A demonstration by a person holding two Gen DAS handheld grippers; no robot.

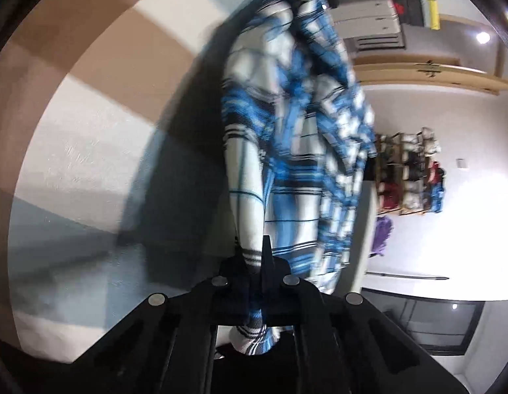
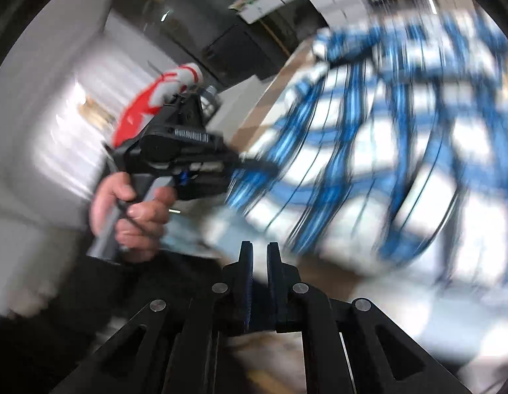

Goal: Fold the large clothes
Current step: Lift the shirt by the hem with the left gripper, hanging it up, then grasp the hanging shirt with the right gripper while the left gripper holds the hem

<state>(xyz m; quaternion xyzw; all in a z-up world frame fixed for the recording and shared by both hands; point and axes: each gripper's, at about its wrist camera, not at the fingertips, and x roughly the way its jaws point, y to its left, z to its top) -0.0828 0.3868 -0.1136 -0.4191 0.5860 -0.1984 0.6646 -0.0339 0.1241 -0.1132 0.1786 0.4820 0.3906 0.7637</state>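
A blue, white and black plaid shirt (image 1: 287,138) hangs in the air in the left wrist view. My left gripper (image 1: 254,256) is shut on a bunched edge of it, and cloth pokes out behind the fingers. In the right wrist view the same shirt (image 2: 369,151) is a blurred mass at the right. The left gripper (image 2: 234,164), held by a bare hand (image 2: 135,210), grips the shirt's edge there. My right gripper (image 2: 260,249) is at the bottom centre, its jaws a narrow gap apart with nothing between them, just below the shirt.
A patchwork surface (image 1: 89,131) of tan, white and grey blocks lies behind the shirt. A rack of folded clothes (image 1: 411,177) stands by the white wall, with a purple garment (image 1: 382,233) beside it. A red and white object (image 2: 155,98) shows behind the left gripper.
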